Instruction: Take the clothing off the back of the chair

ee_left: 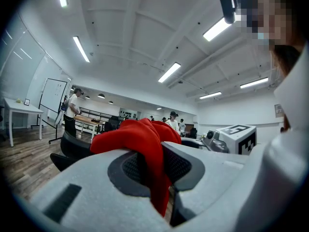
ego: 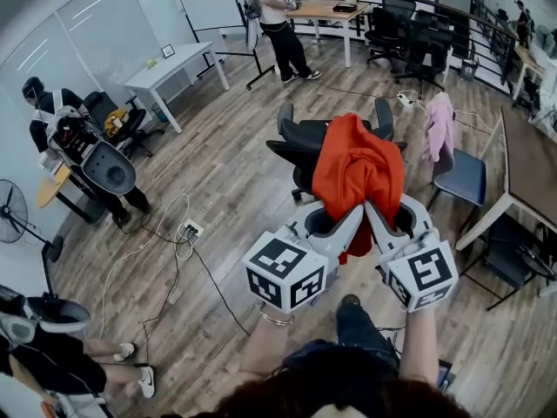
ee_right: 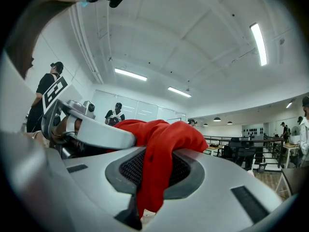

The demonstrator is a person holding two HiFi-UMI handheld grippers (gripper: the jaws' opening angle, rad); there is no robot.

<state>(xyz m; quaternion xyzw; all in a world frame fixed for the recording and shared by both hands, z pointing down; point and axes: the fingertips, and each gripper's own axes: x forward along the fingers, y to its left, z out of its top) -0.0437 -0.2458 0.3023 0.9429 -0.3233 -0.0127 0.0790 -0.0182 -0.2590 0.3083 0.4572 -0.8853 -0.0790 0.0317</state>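
In the head view, one red-orange cloth garment [ego: 357,168] hangs bunched at the middle of the frame, pinched from below by two grippers: the left gripper [ego: 338,218] at its lower left and the right gripper [ego: 390,214] at its lower right, each carrying one marker cube. Directly behind the garment stands one black office chair [ego: 296,151]; whether the cloth touches its back cannot be told. To the right, one pink garment [ego: 440,122] is draped over one blue-seated chair [ego: 463,178], and one white table [ego: 170,66] sits at upper left. In the left gripper view, that gripper's [ee_left: 154,166] two jaws are closed on a fold of the red-orange garment [ee_left: 145,134], which rises in a heap above the pads (one strip hangs down between them). The right gripper's cube [ee_left: 239,137] shows at the right. In the right gripper view, this gripper's [ee_right: 154,170] two jaws likewise clamp a fold of the garment [ee_right: 166,134], with the left gripper [ee_right: 94,129] at the left.
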